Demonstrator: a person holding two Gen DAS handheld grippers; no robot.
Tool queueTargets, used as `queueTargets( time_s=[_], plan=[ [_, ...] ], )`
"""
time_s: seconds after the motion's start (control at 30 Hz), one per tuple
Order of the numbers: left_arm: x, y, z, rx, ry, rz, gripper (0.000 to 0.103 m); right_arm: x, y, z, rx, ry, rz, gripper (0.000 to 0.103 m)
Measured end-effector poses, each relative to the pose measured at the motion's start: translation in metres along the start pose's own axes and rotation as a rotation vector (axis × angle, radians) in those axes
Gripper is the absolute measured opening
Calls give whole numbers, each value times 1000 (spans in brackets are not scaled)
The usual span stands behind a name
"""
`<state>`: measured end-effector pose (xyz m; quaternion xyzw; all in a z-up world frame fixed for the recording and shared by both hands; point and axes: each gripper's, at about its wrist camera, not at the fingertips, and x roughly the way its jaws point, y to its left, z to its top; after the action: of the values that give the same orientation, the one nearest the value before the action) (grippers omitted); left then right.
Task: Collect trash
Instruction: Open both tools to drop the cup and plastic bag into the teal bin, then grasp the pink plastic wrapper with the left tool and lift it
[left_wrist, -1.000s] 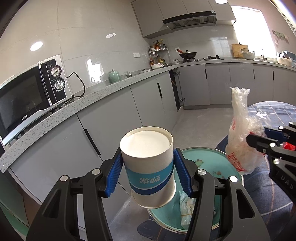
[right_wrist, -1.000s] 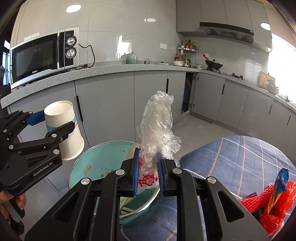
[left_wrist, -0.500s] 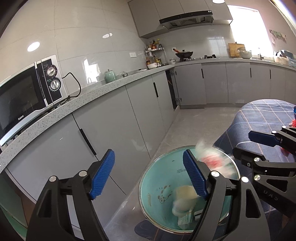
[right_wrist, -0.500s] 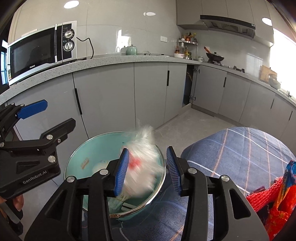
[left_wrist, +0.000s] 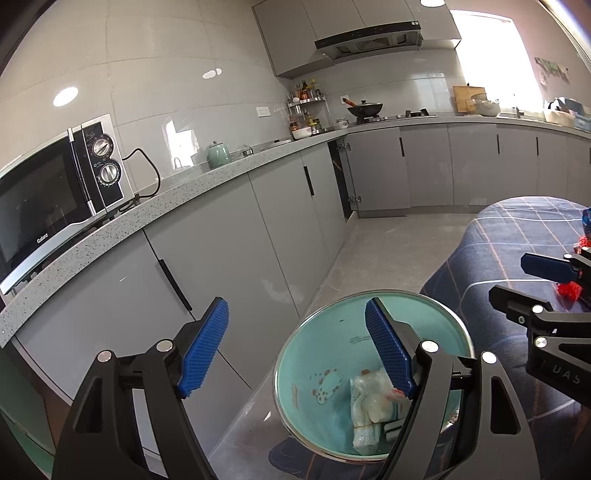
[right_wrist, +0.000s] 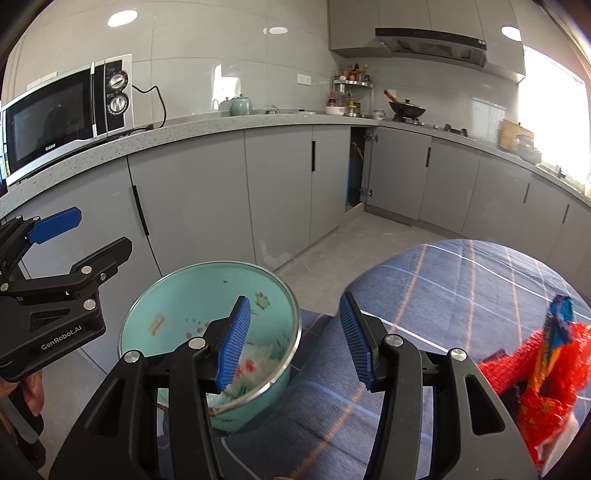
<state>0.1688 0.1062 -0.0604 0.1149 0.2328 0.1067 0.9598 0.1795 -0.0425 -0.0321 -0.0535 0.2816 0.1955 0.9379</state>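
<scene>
Beside the blue checked table (right_wrist: 461, 280) stands the teal bin (left_wrist: 317, 354); above it, left gripper (left_wrist: 295, 350) wide and empty, right gripper (right_wrist: 295, 339) just opening, empty. Crumpled plastic bag (left_wrist: 373, 398) lies inside the bin.

A home kitchen: microwave (left_wrist: 62, 184) on speckled counter (left_wrist: 221, 173), grey cabinets (right_wrist: 277, 184), wok (left_wrist: 364, 108) under range hood (left_wrist: 369, 35).
</scene>
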Motion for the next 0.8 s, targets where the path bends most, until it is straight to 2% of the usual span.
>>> queueTargets(
  time_s=[0.23,0.5,0.8],
  plan=[
    [-20,-27,5,38,-34,-51,79,-46,-25,-8,36,-21,-67,53],
    [-52,-91,2,122,-67,-182,81,-107,-72,-33,70,-41,-186,58],
    [-86,-175,-6,215,-83,-355,82,-160,-135,-83,148,1,-354,61]
  ],
)
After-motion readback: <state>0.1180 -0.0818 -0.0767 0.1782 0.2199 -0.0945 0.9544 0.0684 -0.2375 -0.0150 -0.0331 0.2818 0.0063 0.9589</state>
